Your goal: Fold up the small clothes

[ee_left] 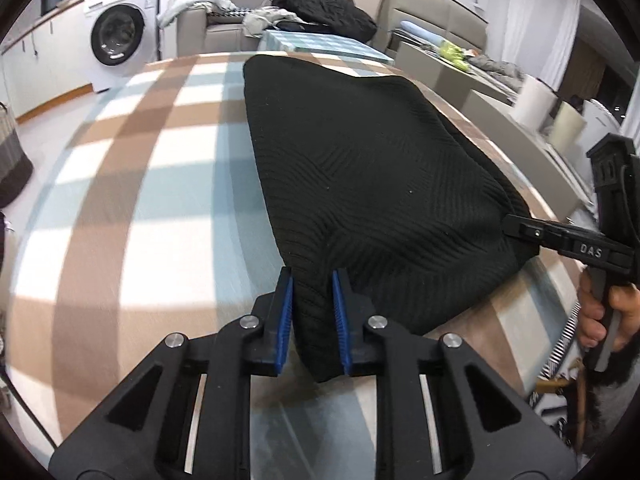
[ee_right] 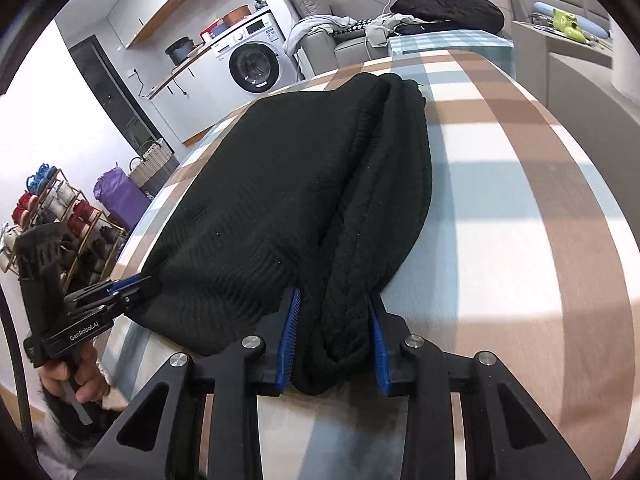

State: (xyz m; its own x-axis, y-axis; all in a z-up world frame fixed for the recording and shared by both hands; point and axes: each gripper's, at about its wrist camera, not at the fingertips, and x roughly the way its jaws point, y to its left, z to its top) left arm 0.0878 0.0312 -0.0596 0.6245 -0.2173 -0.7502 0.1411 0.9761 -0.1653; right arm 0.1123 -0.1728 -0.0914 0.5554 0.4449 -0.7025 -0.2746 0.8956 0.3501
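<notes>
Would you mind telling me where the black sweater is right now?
The black sweater lies folded on the checked tablecloth, its near corners pinched by the left gripper and right gripper.

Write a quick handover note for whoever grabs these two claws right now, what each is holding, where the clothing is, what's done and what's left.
Left claw: shut on the near left corner of the black ribbed knit garment.
Right claw: shut on the bunched near right corner of the same garment.
Garment: lying on the blue, brown and white checked tablecloth, already folded into layers, as the right wrist view shows along its right edge.
Left: carry both held corners toward the far edge for the next fold, then release and smooth.
</notes>
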